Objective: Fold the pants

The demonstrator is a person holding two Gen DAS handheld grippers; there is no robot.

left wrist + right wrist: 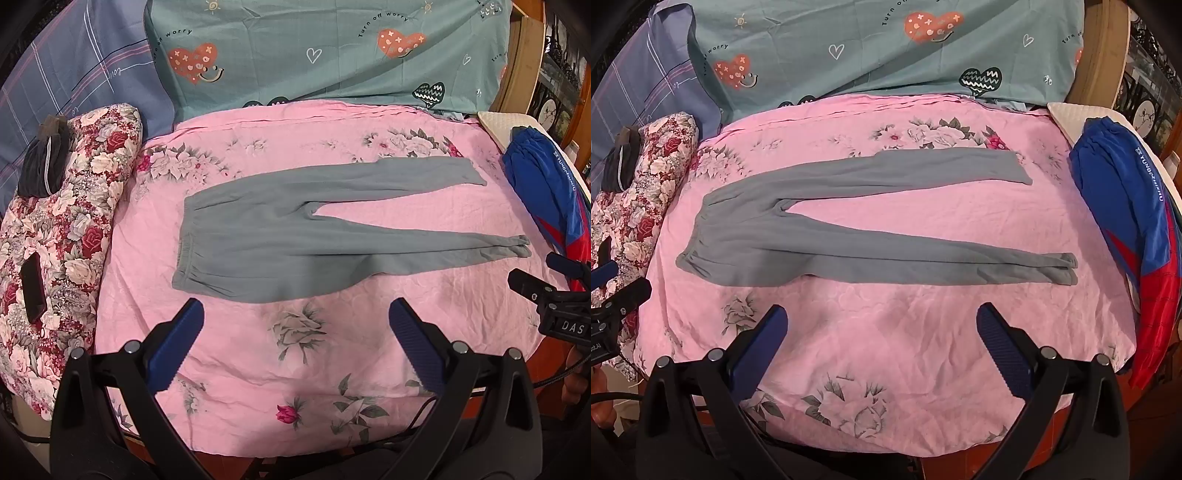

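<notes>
The grey pants lie flat and unfolded in the middle of the pink floral sheet on the bed, waistband to the left, both legs spread apart toward the right. The left gripper and the right gripper hover at the near edge, jaws wide and holding nothing. A blue and red garment lies at the far right.

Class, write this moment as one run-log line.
stage: before first fold | grey pants: flat on pink sheet, legs spread | left gripper: open, empty | right gripper: open, empty
</notes>
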